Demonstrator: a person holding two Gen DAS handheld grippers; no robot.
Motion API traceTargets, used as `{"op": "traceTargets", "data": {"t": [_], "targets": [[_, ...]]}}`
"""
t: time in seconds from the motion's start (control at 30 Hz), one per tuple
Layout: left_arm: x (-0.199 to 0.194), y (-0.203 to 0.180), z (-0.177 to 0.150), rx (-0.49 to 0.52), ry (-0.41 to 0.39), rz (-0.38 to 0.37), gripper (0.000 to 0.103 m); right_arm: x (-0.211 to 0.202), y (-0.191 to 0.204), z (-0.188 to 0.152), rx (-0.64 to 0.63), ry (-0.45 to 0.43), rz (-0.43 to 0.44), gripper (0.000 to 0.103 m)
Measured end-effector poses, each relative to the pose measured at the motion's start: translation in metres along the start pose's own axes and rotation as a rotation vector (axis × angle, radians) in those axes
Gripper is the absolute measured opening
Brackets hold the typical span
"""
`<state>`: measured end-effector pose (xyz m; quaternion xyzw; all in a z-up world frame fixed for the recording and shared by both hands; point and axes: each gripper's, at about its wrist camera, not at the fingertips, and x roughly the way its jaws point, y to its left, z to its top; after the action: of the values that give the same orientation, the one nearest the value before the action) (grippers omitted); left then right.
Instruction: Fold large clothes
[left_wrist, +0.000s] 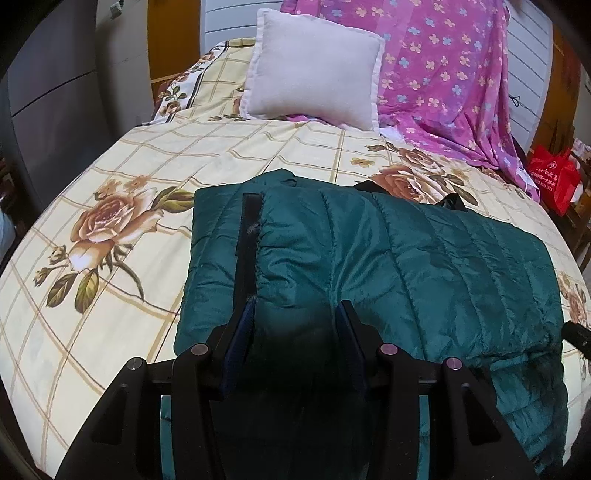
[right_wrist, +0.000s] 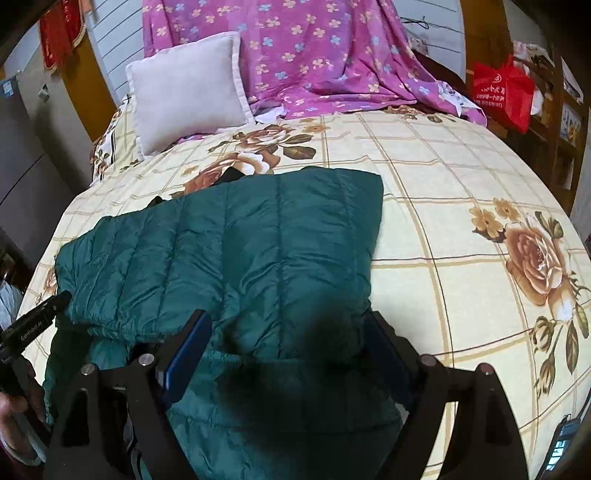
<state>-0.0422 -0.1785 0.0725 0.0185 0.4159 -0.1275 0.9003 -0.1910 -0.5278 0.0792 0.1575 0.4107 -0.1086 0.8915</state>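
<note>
- The left gripper (left_wrist: 295, 314) pinches a thick bunch of the teal quilted down jacket (left_wrist: 406, 258) at the jacket's near edge; its jaws stand part-way closed with padded cloth bulging between the blue pads.
- The right gripper (right_wrist: 288, 332) straddles the jacket's near edge further along, jaws spread wide; cloth lies between the fingers, but whether the pads press on it cannot be told from this view.
- The jacket (right_wrist: 240, 251) lies on the floral bedsheet (left_wrist: 110, 295), already doubled: an upper layer rests over a lower one that juts out nearer the grippers, and a black strip (left_wrist: 249, 229), probably the front fastening, runs along the jacket's left side.
- Judged from this, at least one fold is made; the bundle is still broad, the layers are uneven, and a further fold and squaring-up appear to remain.
- Beyond the jacket's far edge a white pillow (left_wrist: 314, 70) leans against a purple flowered cloth (left_wrist: 443, 74).
- A red bag (left_wrist: 554, 177) sits off the bed, far right of the jacket.
</note>
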Motion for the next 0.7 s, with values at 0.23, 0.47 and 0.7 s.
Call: {"op": "traceTargets", "data": {"t": [0.23, 0.47, 0.7], "targets": [[-0.001, 0.004, -0.003, -0.002, -0.001, 0.009, 0.028, 0.001, 0.004, -0.008, -0.007, 0.025, 0.001, 0.087], [-0.006, 0.004, -0.006, 0.011, -0.006, 0.007, 0.028, -0.004, 0.007, -0.019, -0.034, 0.047, -0.007, 0.087], [-0.028, 0.003, -0.017, 0.035, -0.012, 0.003, 0.028, -0.02, 0.011, -0.035, -0.076, 0.051, -0.025, 0.087]]}}
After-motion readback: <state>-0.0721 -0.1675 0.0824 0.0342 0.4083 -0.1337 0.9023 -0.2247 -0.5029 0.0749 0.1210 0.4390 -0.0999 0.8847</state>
